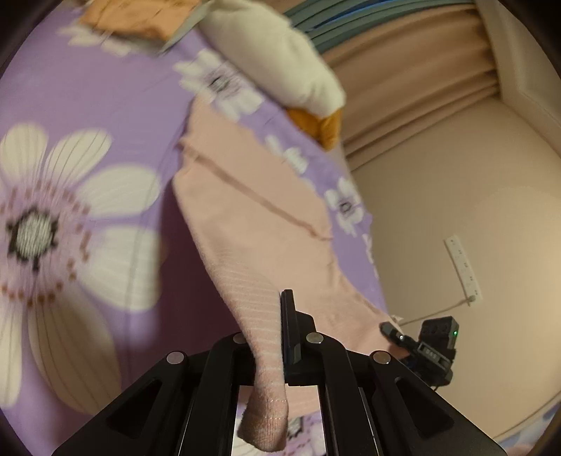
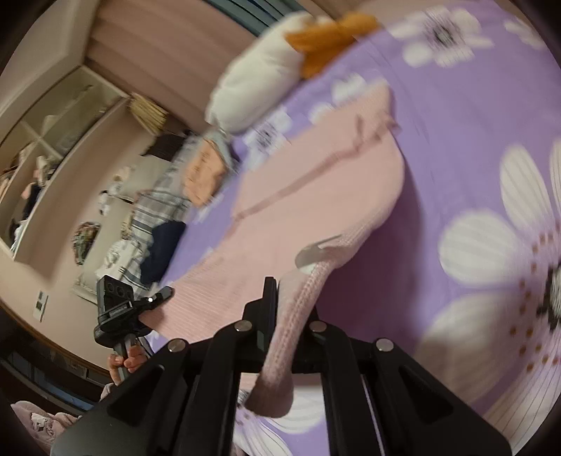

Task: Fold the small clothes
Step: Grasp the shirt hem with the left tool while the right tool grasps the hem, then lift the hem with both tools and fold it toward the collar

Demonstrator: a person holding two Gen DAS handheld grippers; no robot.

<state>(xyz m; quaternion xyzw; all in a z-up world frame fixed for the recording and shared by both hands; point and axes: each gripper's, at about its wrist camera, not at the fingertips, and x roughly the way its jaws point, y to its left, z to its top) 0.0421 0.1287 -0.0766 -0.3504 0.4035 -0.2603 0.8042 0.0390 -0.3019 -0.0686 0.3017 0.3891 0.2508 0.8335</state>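
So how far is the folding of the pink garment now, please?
Done: a folded orange piece lies at the far end of the flowered bedsheet. In hand: the left hand-held gripper and the right hand-held gripper are each shut on a ribbed corner of the pink garment, whose near edge is raised off the sheet. Left: no fold in it shows yet, so it remains to be folded.
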